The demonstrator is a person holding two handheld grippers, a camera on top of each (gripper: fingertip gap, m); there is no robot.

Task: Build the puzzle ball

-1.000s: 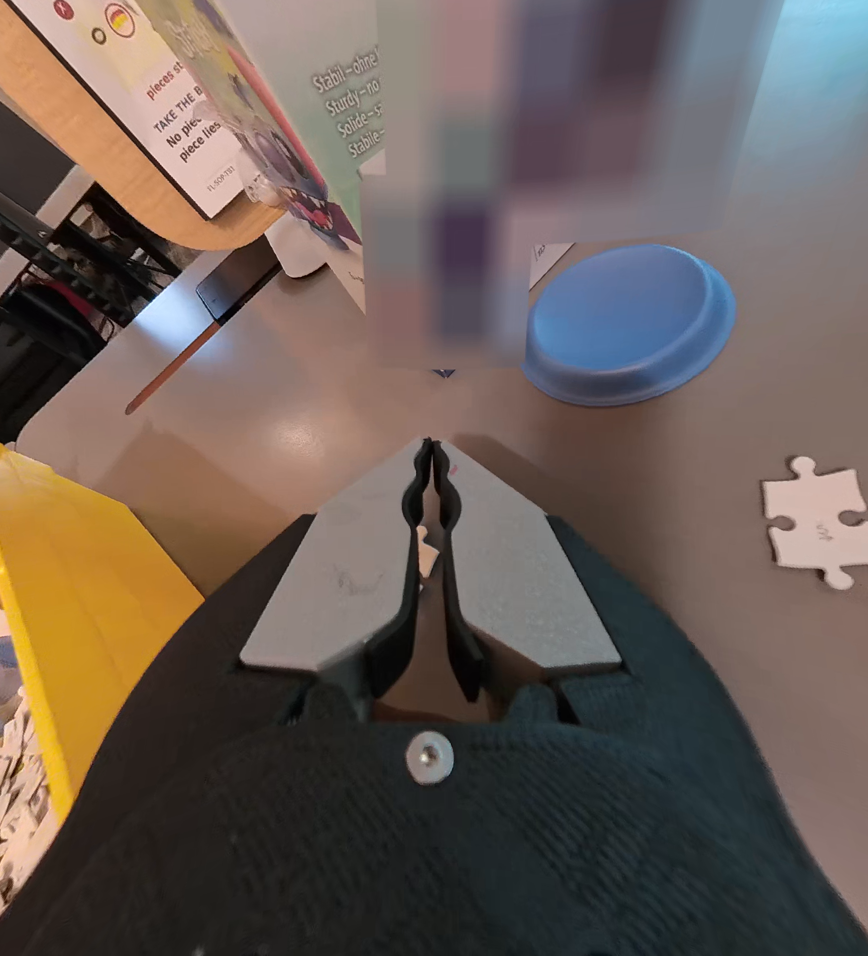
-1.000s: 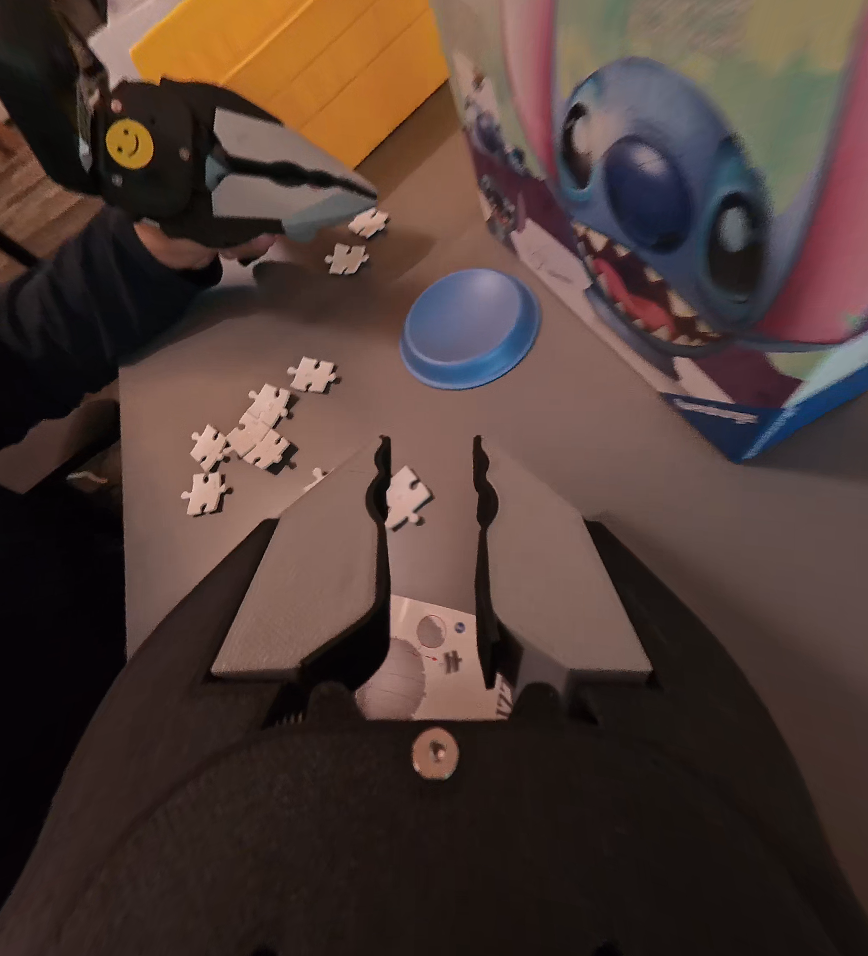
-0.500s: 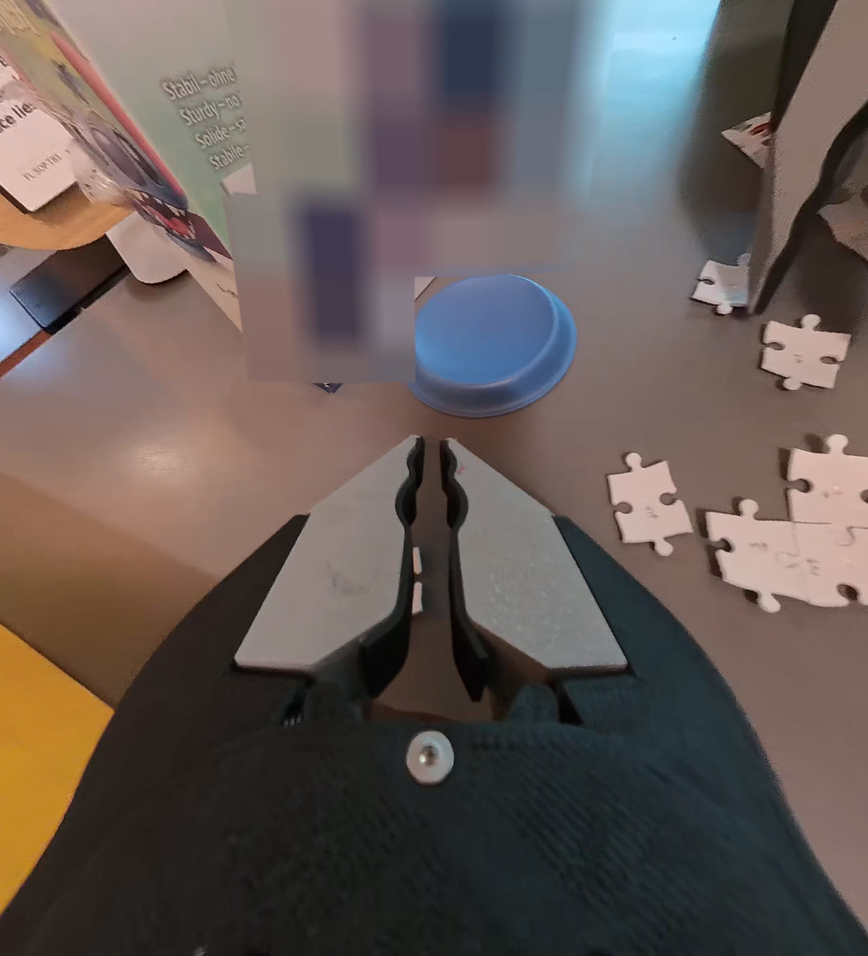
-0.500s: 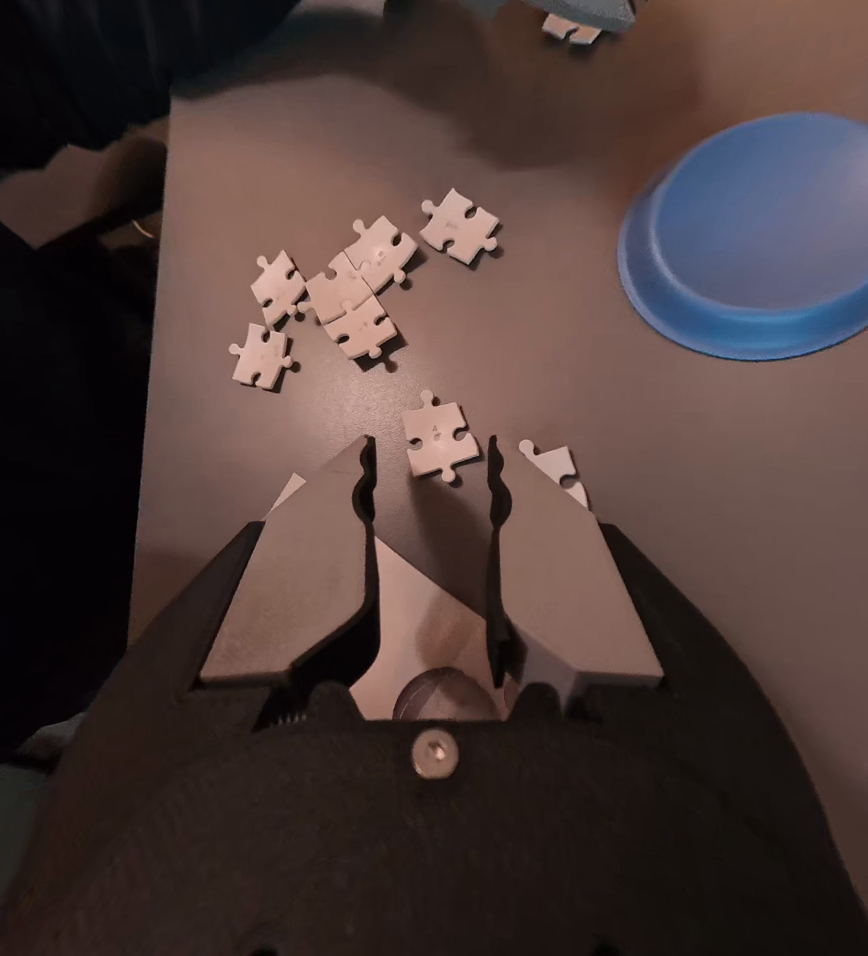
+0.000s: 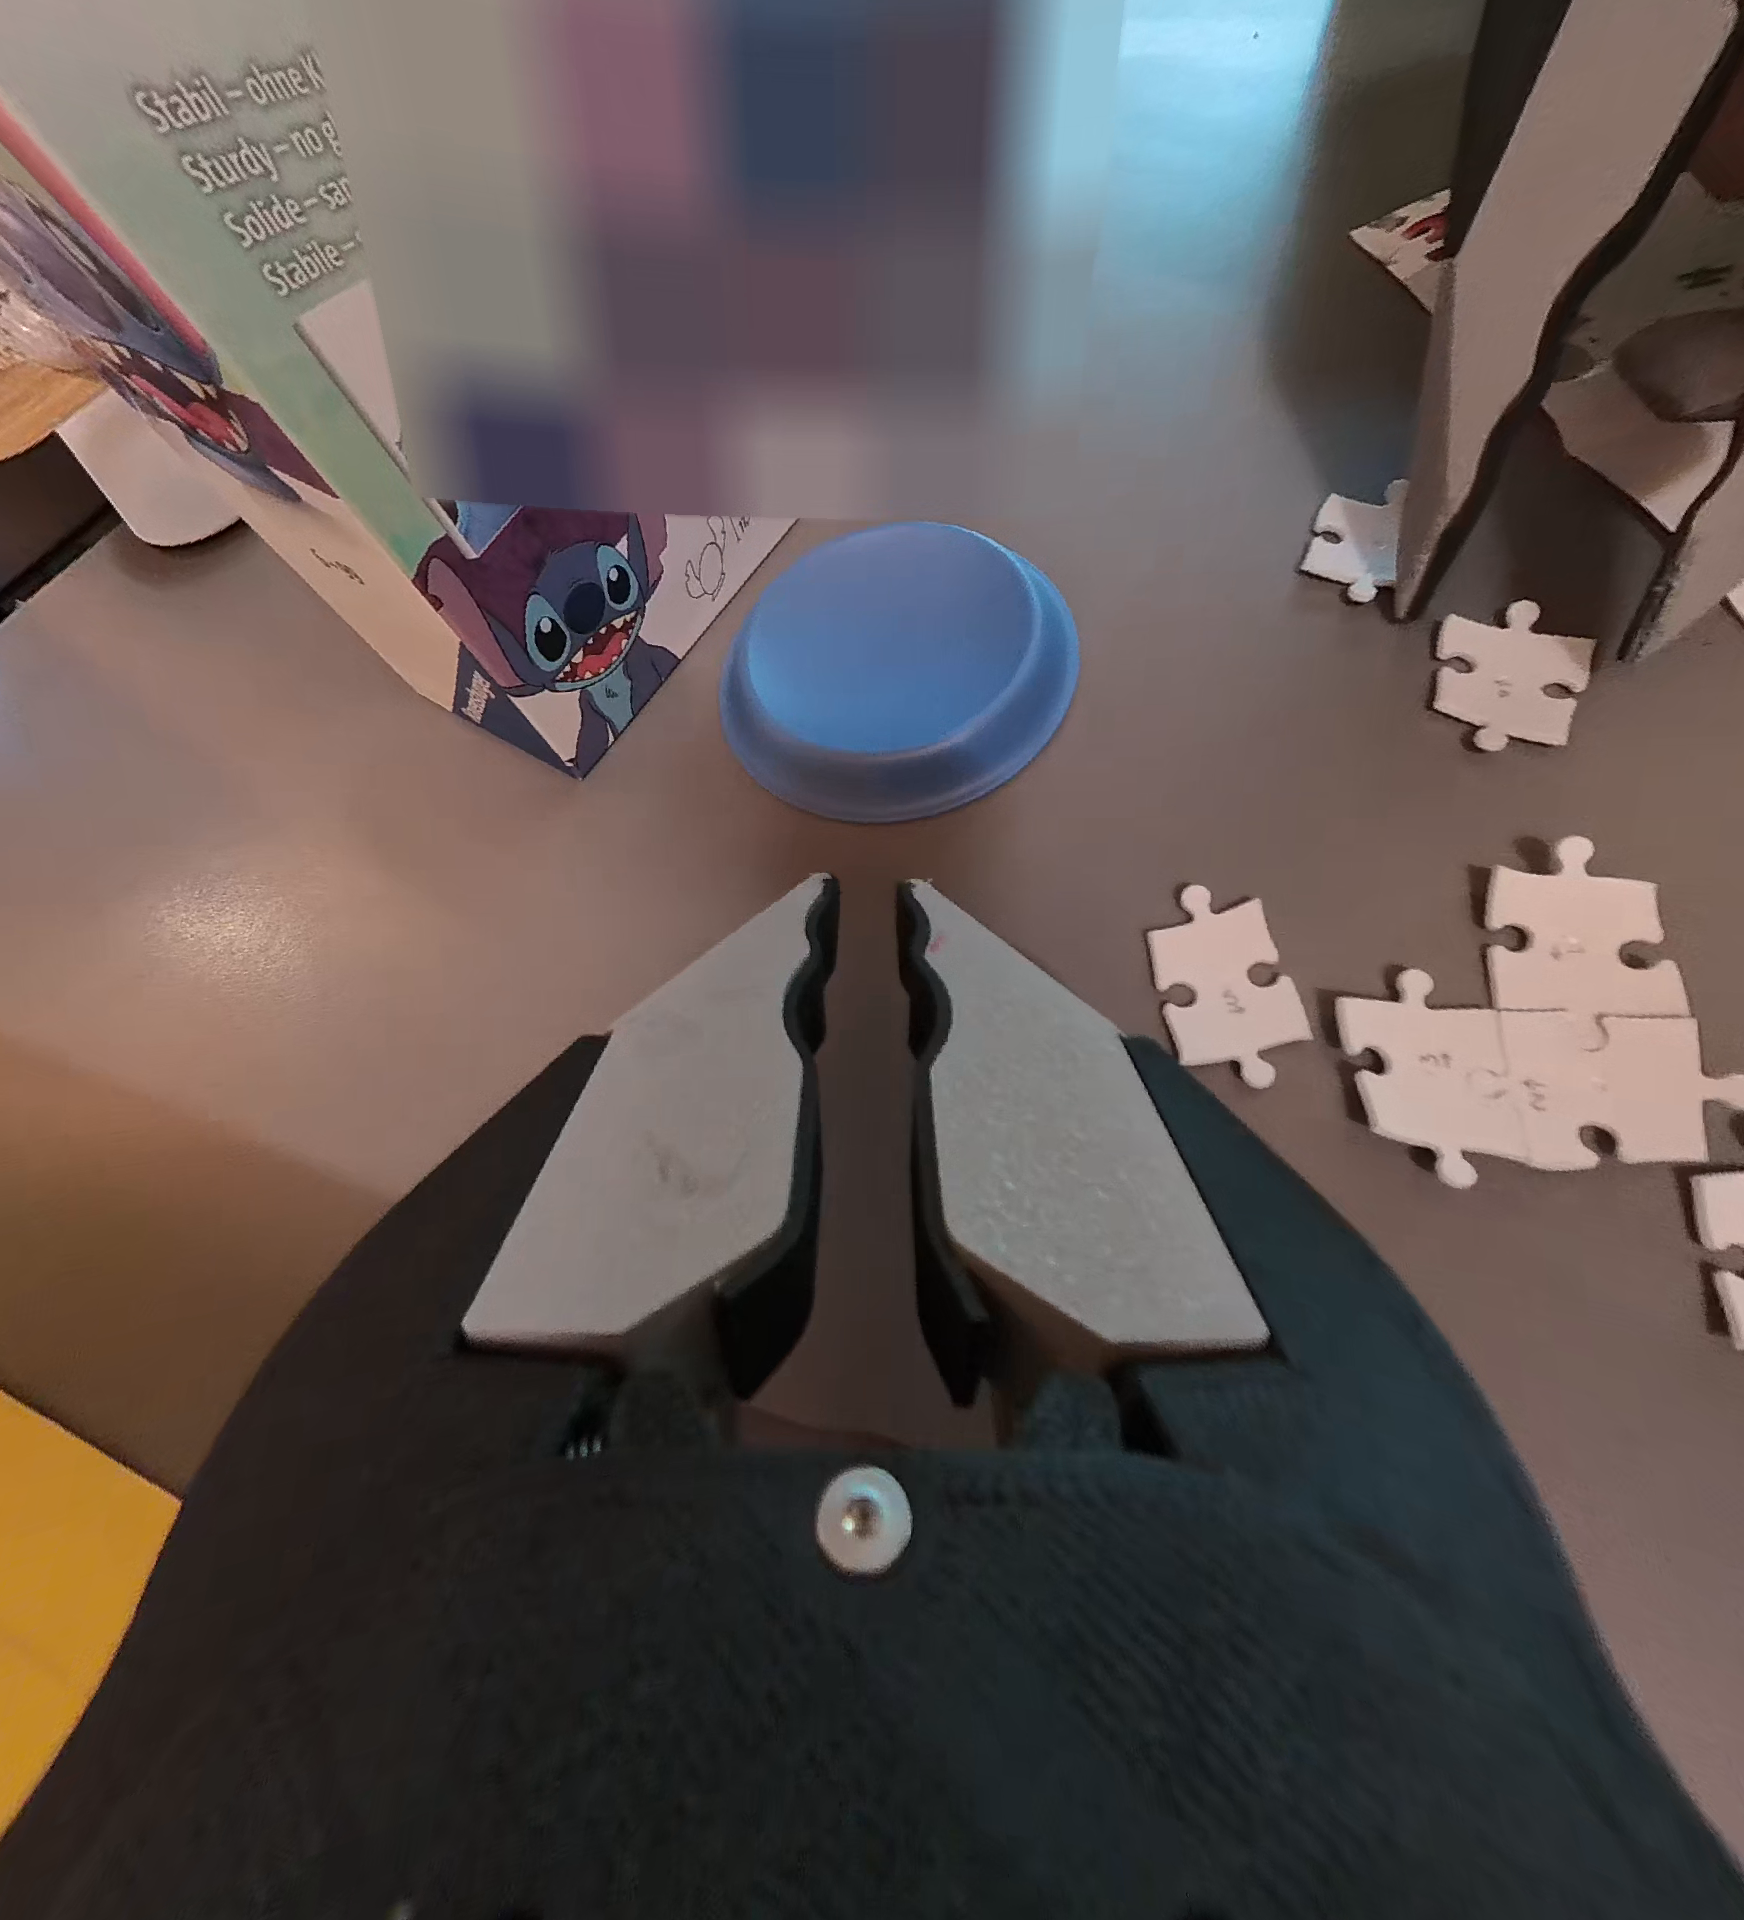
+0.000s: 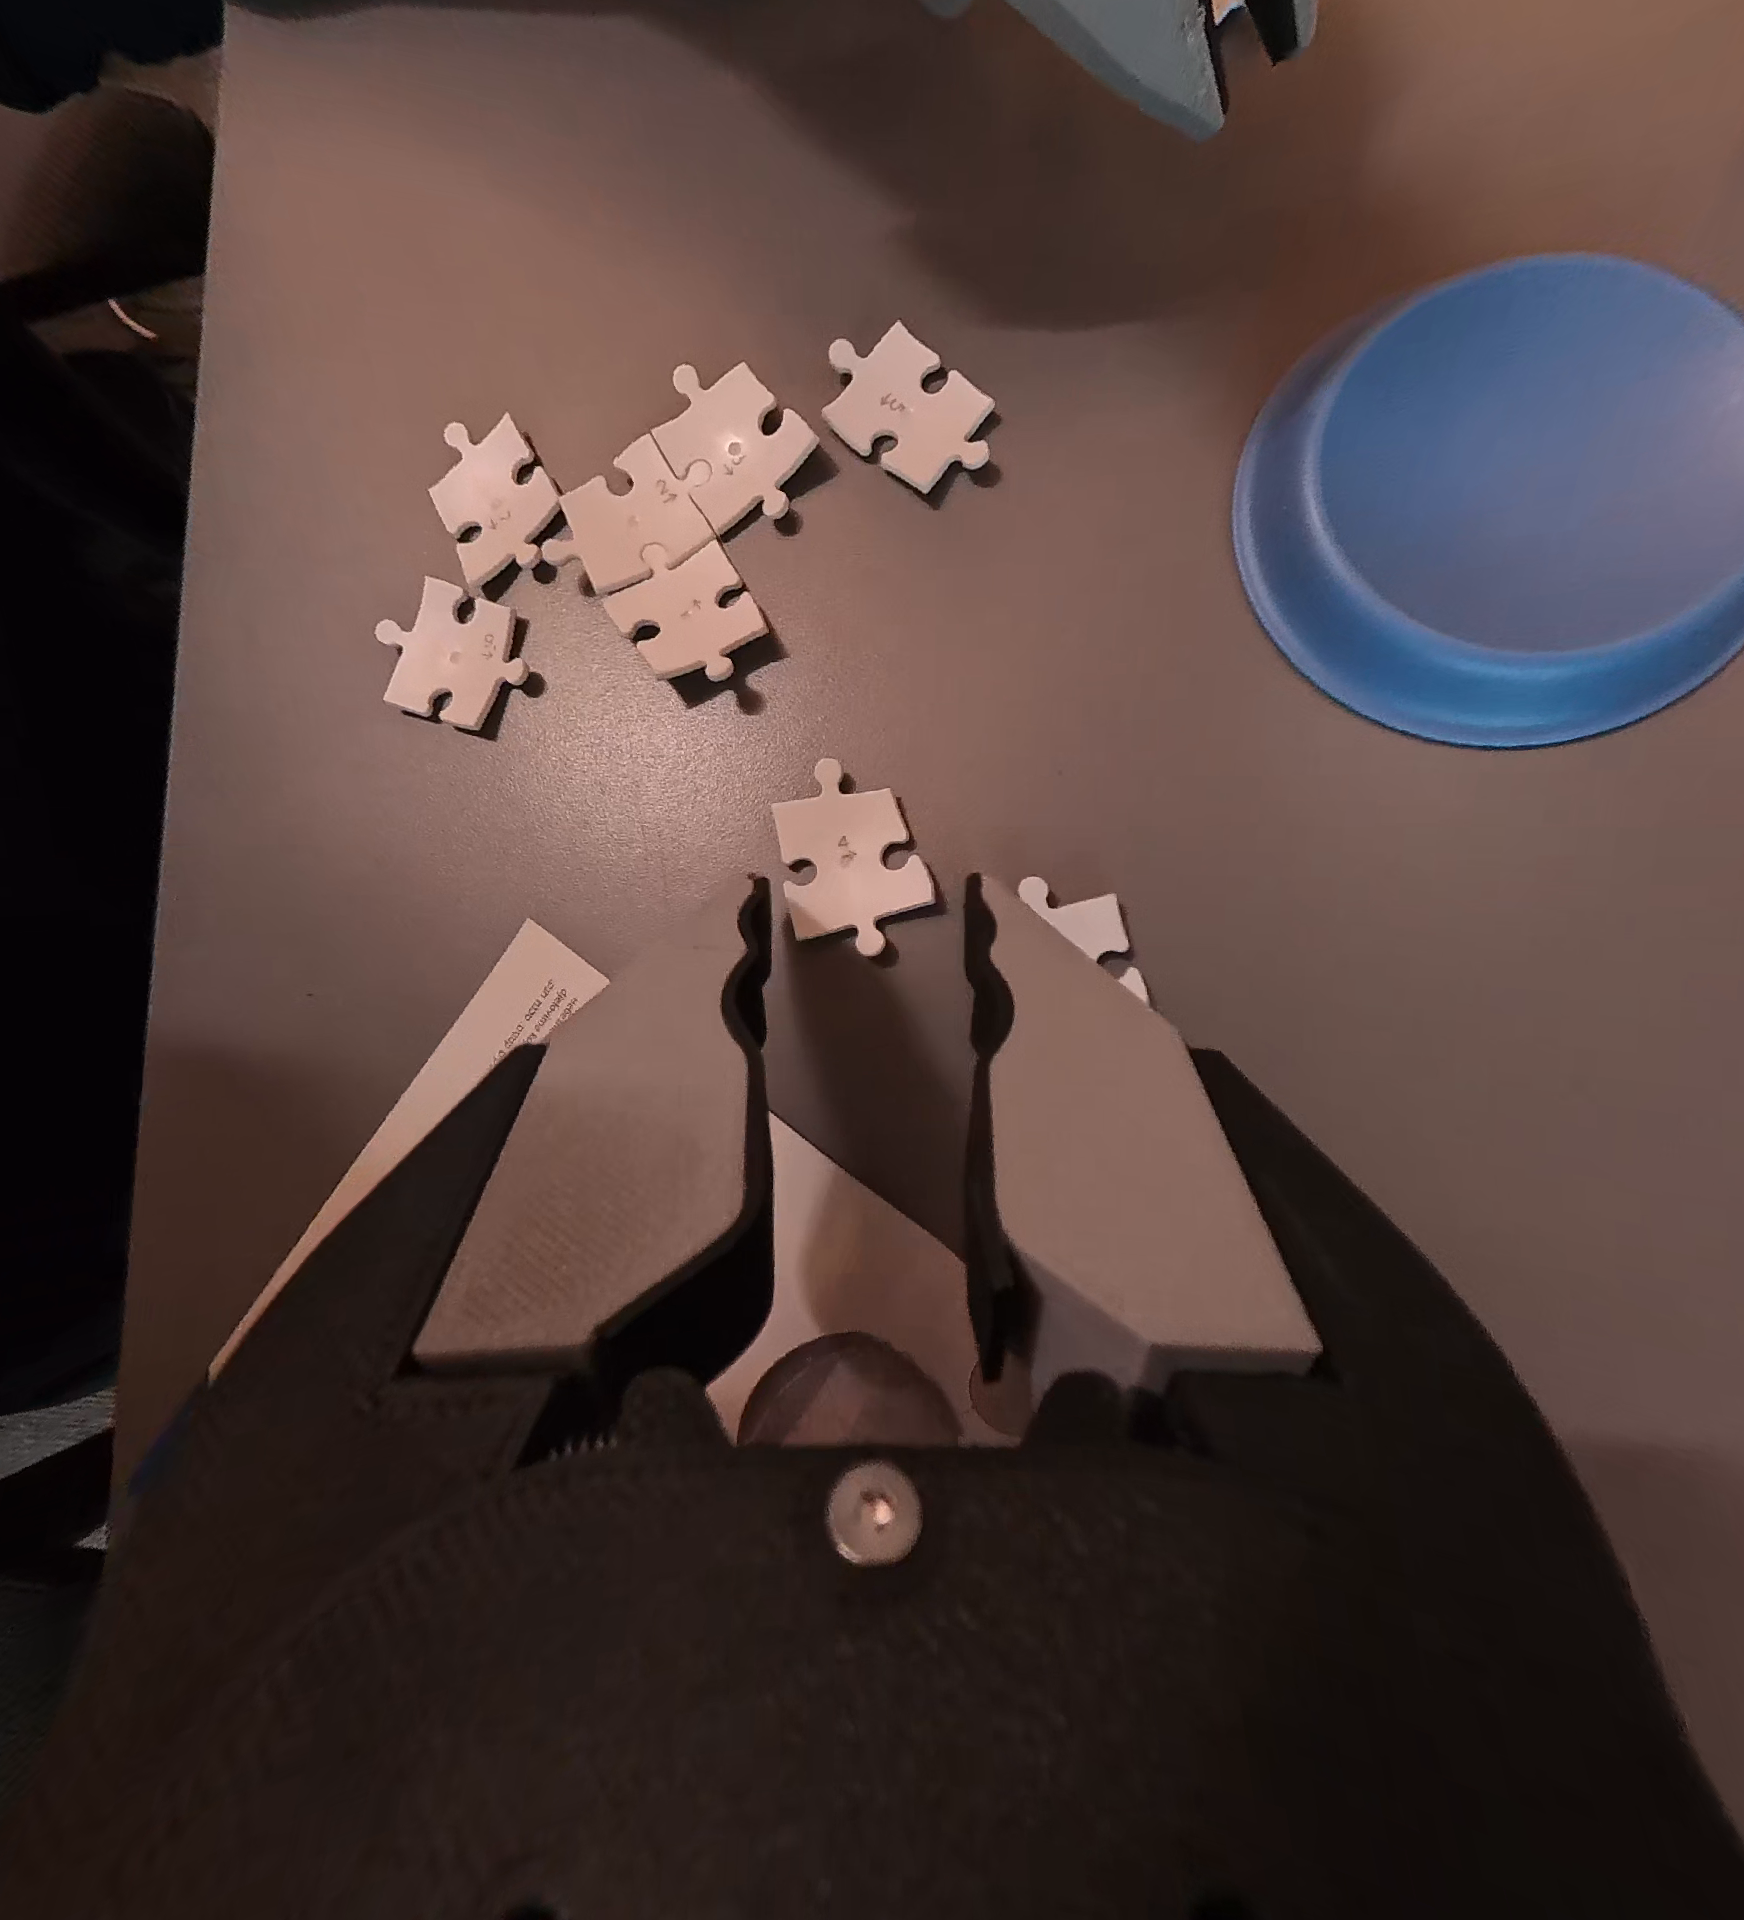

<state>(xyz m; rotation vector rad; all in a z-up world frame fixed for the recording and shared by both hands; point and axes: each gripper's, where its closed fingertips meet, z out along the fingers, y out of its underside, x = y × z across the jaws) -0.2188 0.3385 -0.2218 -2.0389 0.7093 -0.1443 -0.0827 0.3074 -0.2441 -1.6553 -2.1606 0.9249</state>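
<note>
- The tabletop (image 6: pixel 1107 790) runs under both tools; I keep everything spread flat on it so each piece can be reached from above.
- The puzzle box (image 5: pixel 348 436) stands upright beyond and to the left of my left jaws, I'd say as a picture reference and out of the working zone.
- The blue stand (image 5: pixel 899 675) sits straight ahead of the left jaws, dome side up and bare; I judge it waits for the ball, which barely exists yet.
- My left gripper (image 5: pixel 866 894) hovers with its jaws parted by a narrow gap, pinching nothing.
- My right gripper (image 6: pixel 866 894) points down, jaws spread wide and empty, lined up to straddle its target.
- The joined cluster (image 6: pixel 686 520) of three pieces lies well ahead and left of the right jaws, loose pieces beside it, all blank side up.
- The single piece (image 6: pixel 852 857) lies just beyond the right jaw tips, centred on the gap: my likely next pick.
</note>
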